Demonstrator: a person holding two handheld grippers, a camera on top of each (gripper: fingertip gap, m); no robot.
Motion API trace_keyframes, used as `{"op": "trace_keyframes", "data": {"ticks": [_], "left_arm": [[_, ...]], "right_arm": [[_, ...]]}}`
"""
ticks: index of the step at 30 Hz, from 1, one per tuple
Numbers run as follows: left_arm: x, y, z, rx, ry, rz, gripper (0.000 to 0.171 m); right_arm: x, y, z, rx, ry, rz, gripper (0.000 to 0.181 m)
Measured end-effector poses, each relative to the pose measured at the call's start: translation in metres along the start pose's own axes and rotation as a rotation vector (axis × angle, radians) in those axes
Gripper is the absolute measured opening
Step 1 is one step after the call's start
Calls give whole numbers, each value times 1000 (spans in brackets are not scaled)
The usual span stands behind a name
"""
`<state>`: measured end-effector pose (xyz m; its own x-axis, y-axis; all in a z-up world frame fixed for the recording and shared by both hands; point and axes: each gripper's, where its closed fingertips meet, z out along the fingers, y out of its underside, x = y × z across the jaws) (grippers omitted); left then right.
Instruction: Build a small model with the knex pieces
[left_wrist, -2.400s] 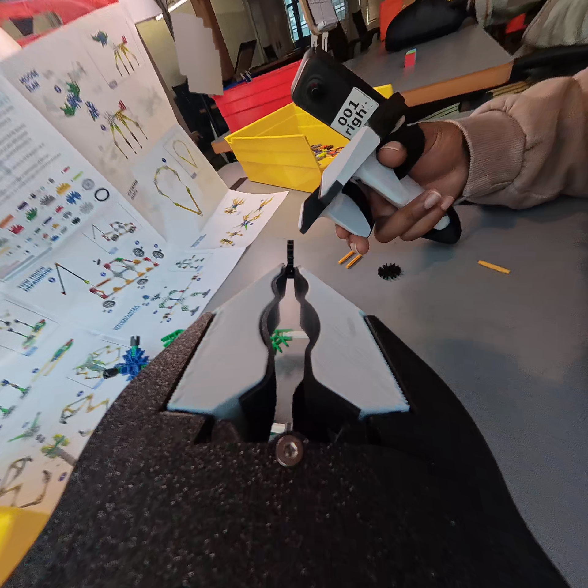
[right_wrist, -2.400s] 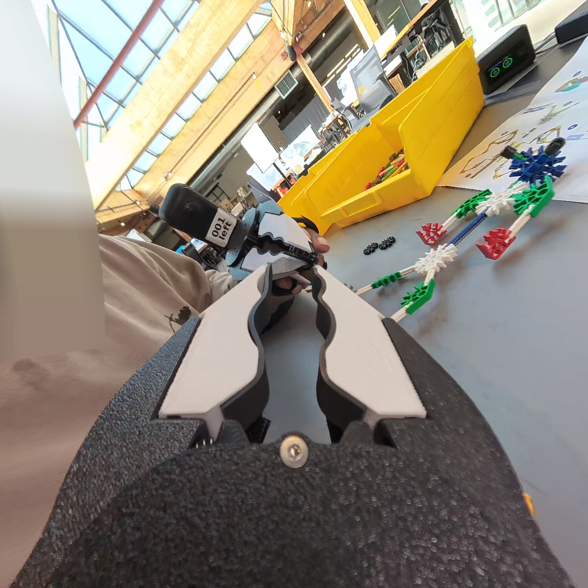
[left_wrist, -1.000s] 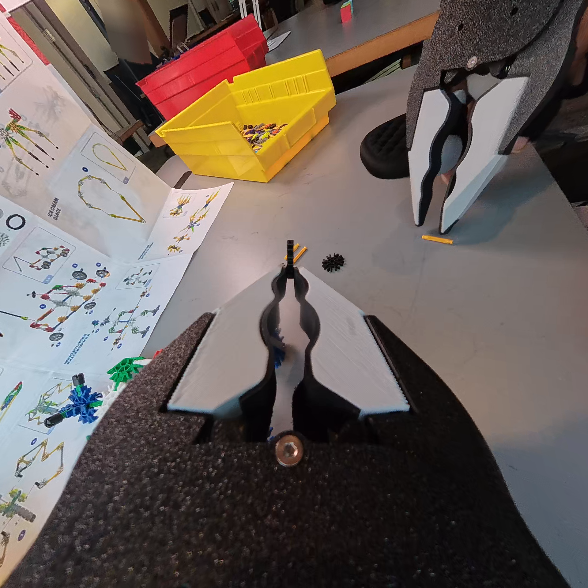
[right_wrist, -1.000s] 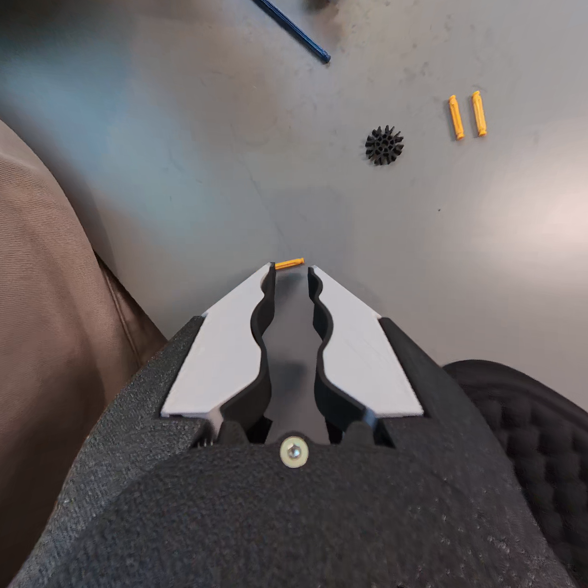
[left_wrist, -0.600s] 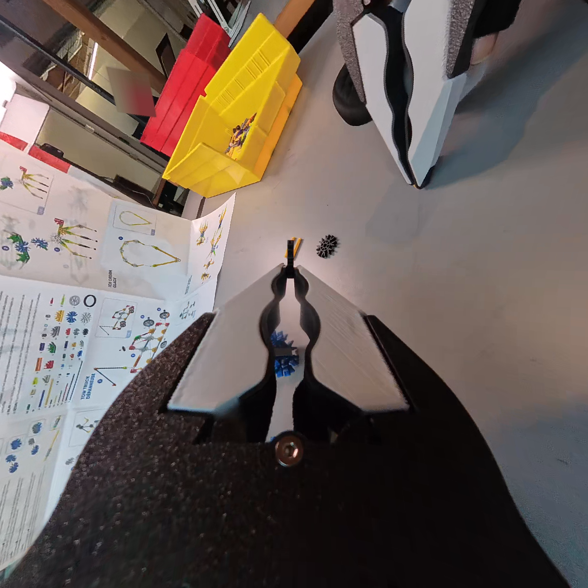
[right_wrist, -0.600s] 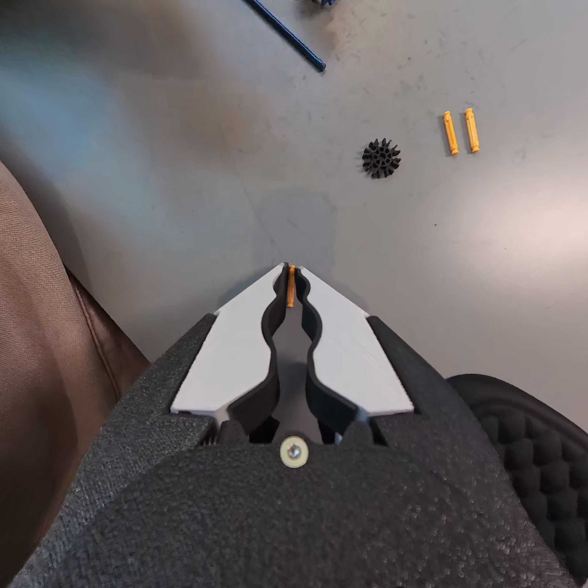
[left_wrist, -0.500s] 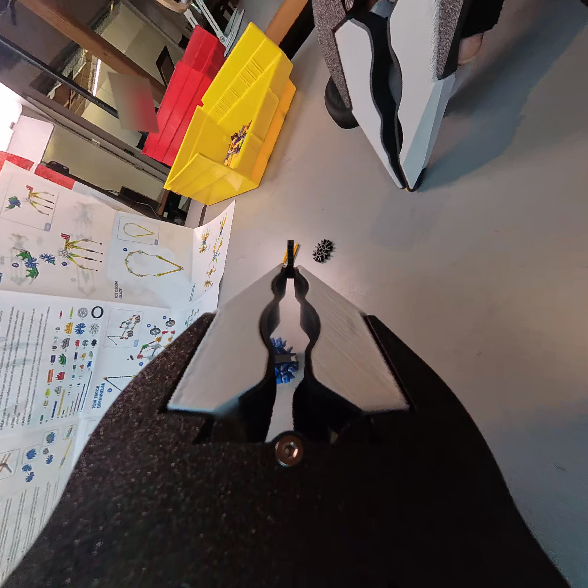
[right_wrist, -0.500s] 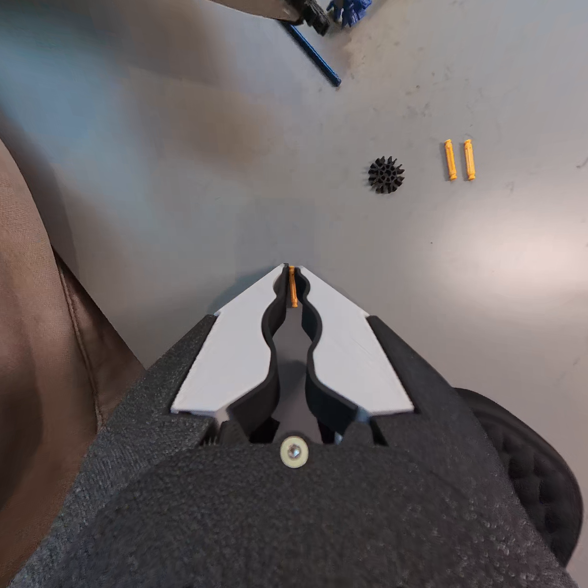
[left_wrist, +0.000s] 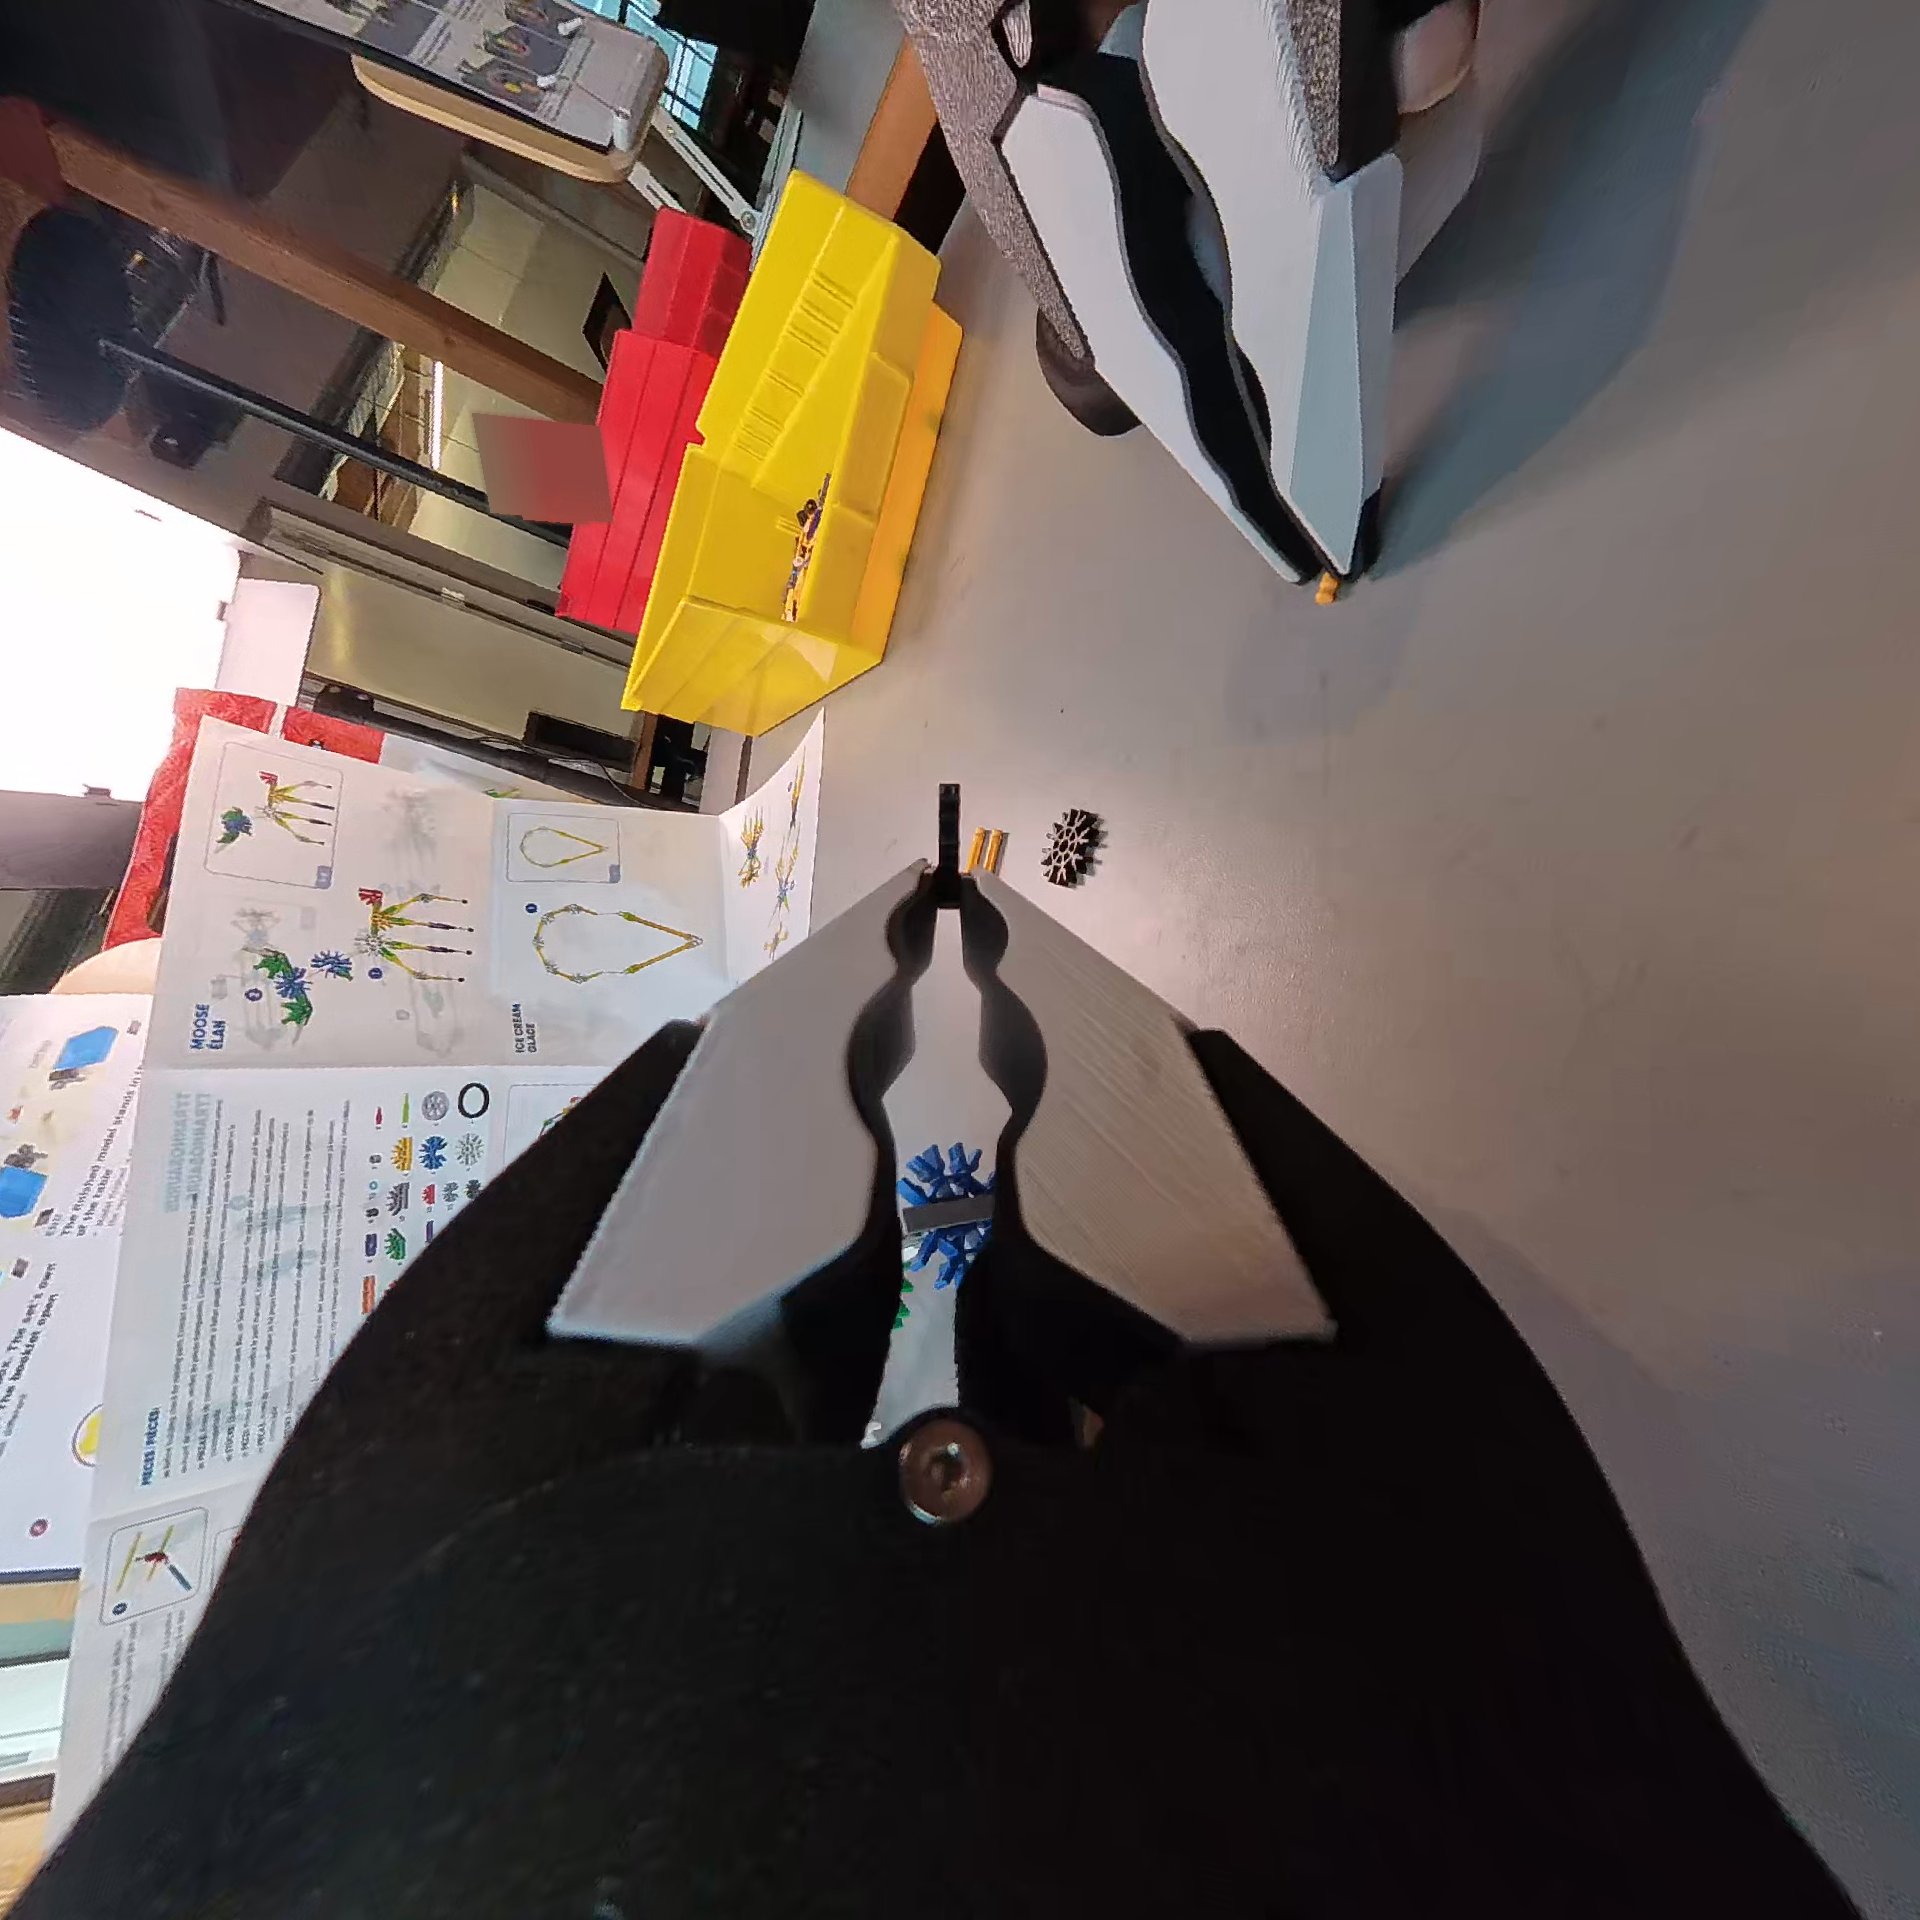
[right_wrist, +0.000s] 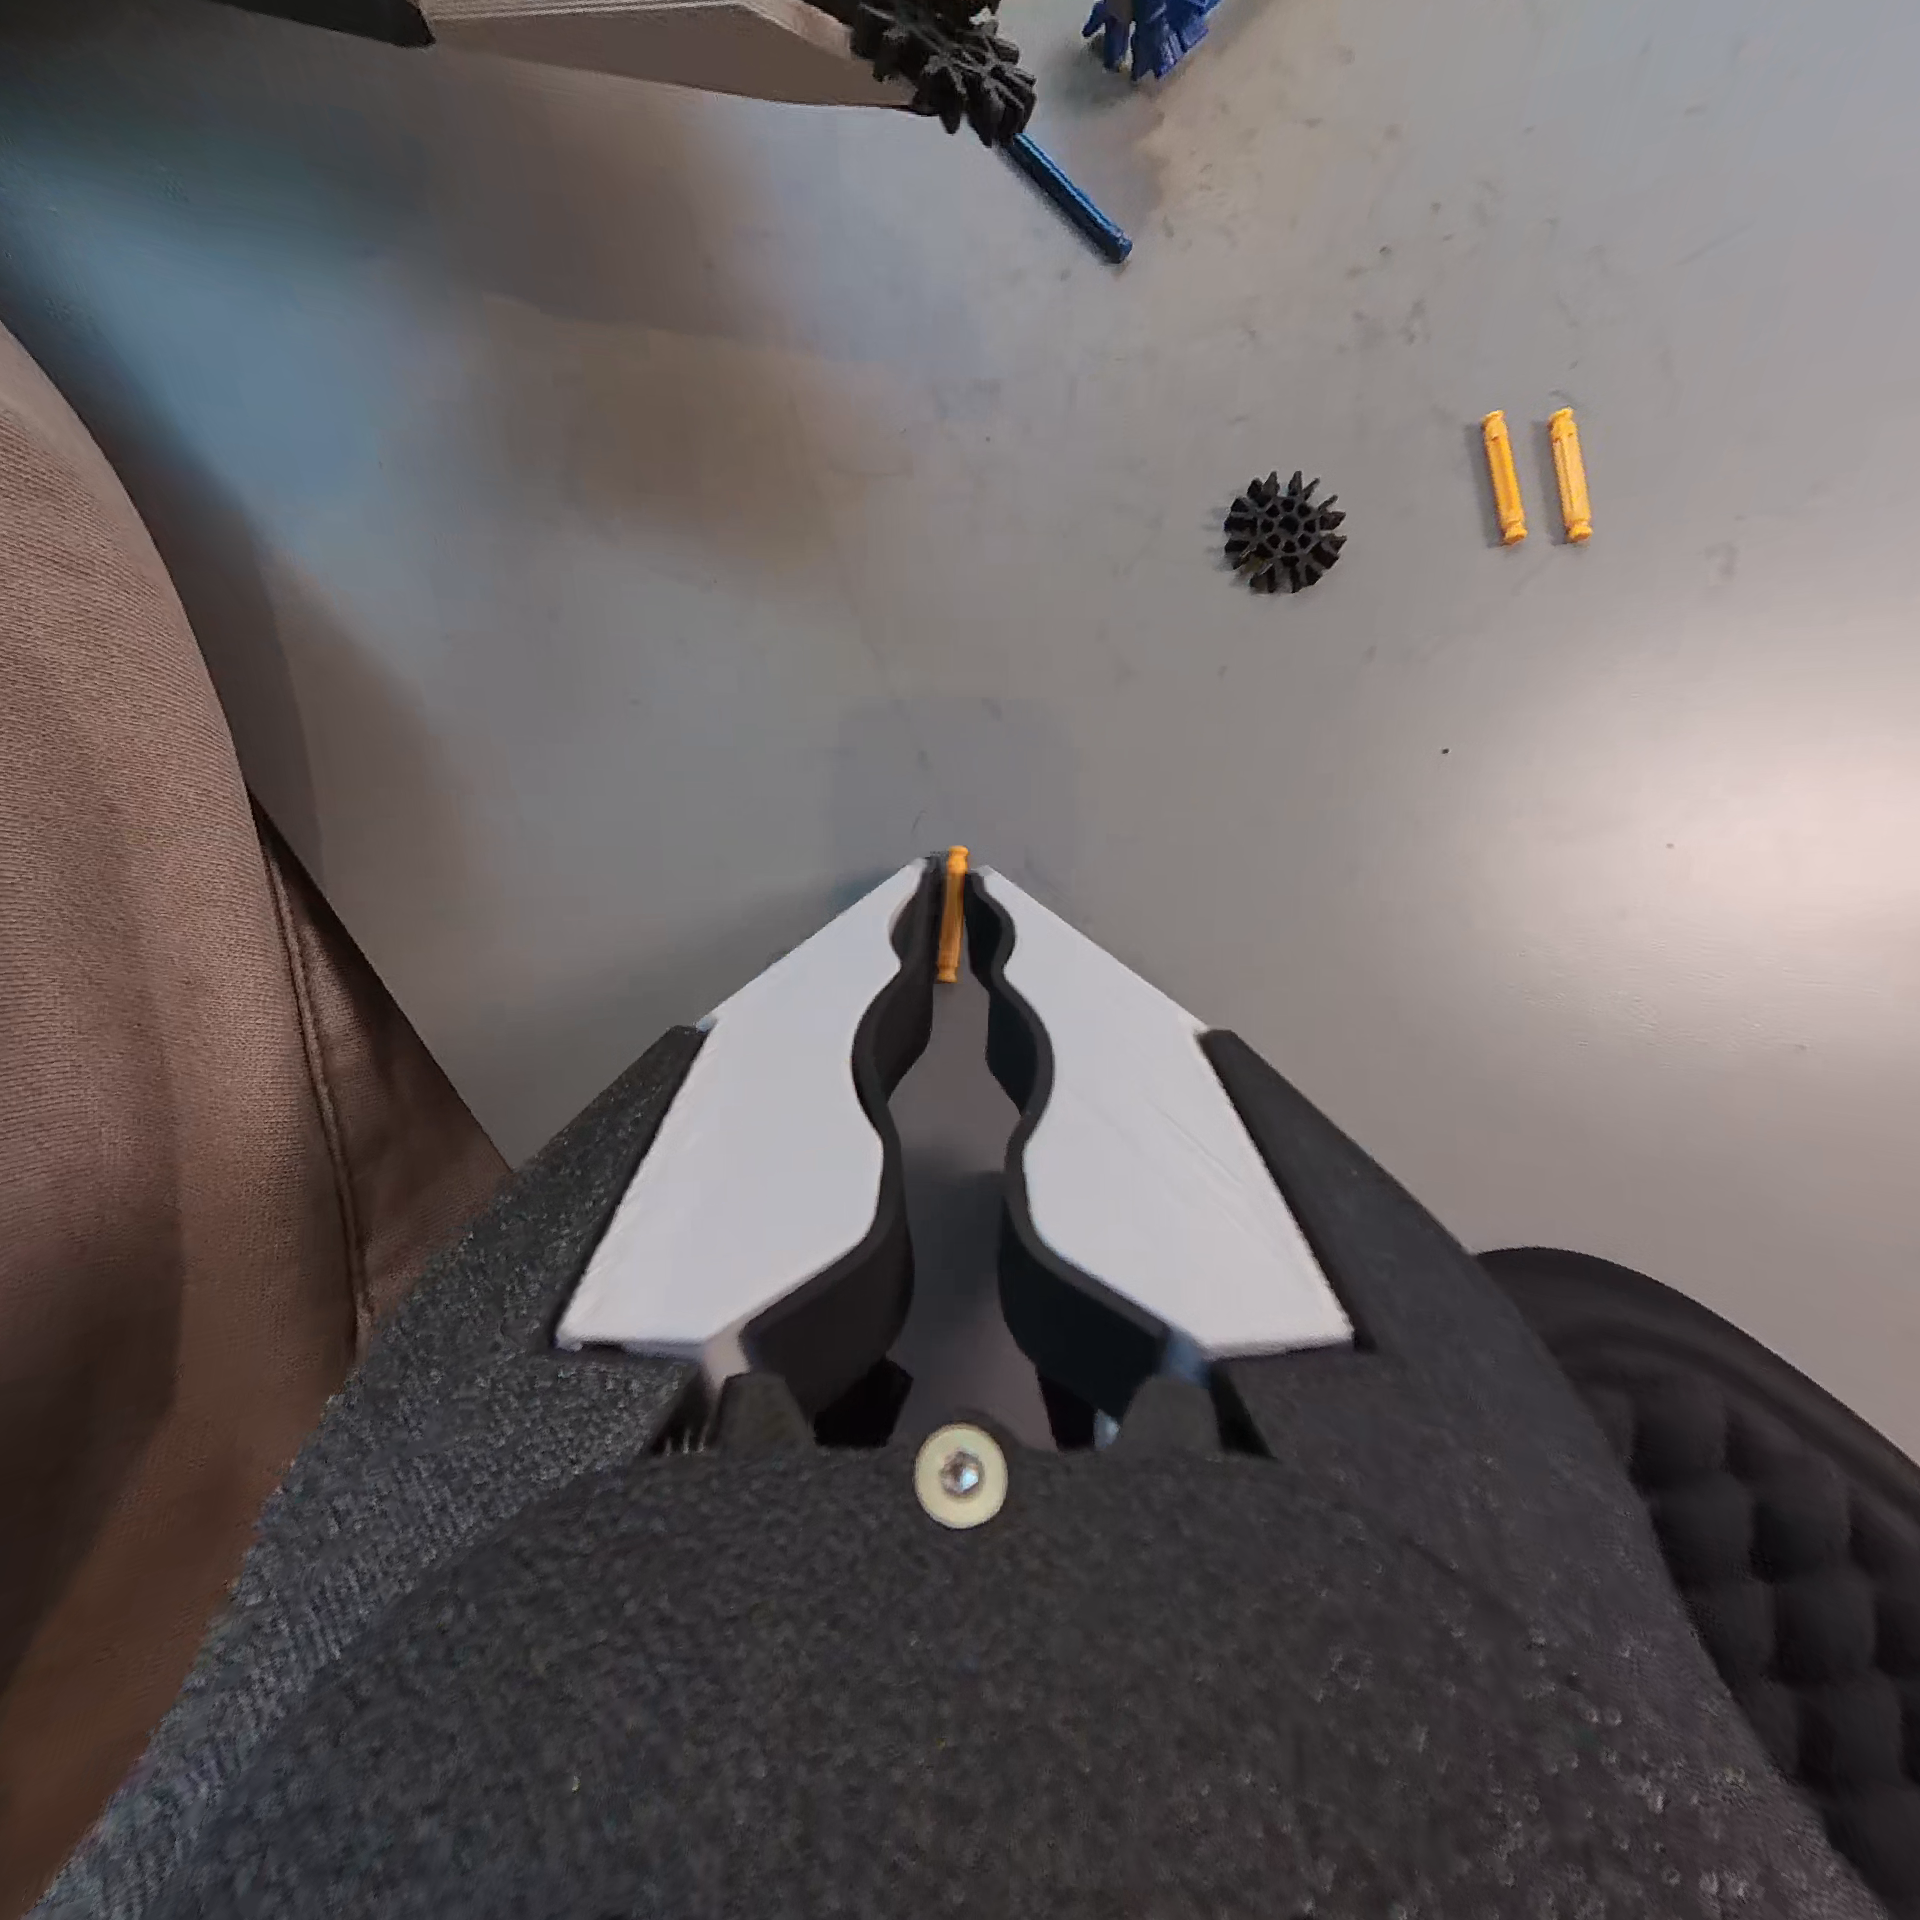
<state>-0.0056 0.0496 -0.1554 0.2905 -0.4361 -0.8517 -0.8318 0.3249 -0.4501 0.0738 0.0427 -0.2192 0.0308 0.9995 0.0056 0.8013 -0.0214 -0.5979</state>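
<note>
Landmark: loose black spiked connector (right_wrist: 1285, 532), lying flat on the grey table (right_wrist: 1558, 883).

- Right gripper (right_wrist: 951, 883): fingers pressed together, pinching a short orange rod (right_wrist: 950, 914) lengthwise at the tips, one end poking just past them. It sits nearer the camera than the loose black spiked connector, a little to its left, above the table.
- Left gripper (left_wrist: 948, 883): fingers pressed together on a second black connector (left_wrist: 948, 831), held edge-on at the tips. In the right wrist view a blue rod (right_wrist: 1065, 197) sticks out of this connector, well beyond the landmark.
- Two orange rods (right_wrist: 1538, 476): side by side, parallel, just right of the landmark.
- Blue connector (right_wrist: 1148, 31): beyond the landmark, near the blue rod.
- Yellow bin (left_wrist: 800, 499): in the left wrist view, well beyond the landmark, holding small coloured pieces, with a red bin (left_wrist: 644, 416) behind it.
- Printed instruction sheet (left_wrist: 416, 935): left of the landmark in the left wrist view.
</note>
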Motion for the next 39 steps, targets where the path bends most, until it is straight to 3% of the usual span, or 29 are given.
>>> {"op": "trace_keyframes", "data": {"ticks": [9, 15, 22, 32, 39], "left_arm": [[7, 3, 3, -11, 19, 37, 2], [6, 3, 4, -7, 12, 19, 2], [-23, -11, -9, 119, -36, -241, 2], [-31, -12, -14, 152, -36, -325, 2], [-37, -11, -14, 184, 0, -498, 2]], "right_arm": [[4, -13, -1, 83, -55, 24, 1], [7, -77, -23, 418, -145, 82, 1], [4, -122, -37, 686, -335, 284, 1], [-5, -134, -42, 785, -537, 484, 1], [-2, -141, -44, 822, -513, 495, 1]]}}
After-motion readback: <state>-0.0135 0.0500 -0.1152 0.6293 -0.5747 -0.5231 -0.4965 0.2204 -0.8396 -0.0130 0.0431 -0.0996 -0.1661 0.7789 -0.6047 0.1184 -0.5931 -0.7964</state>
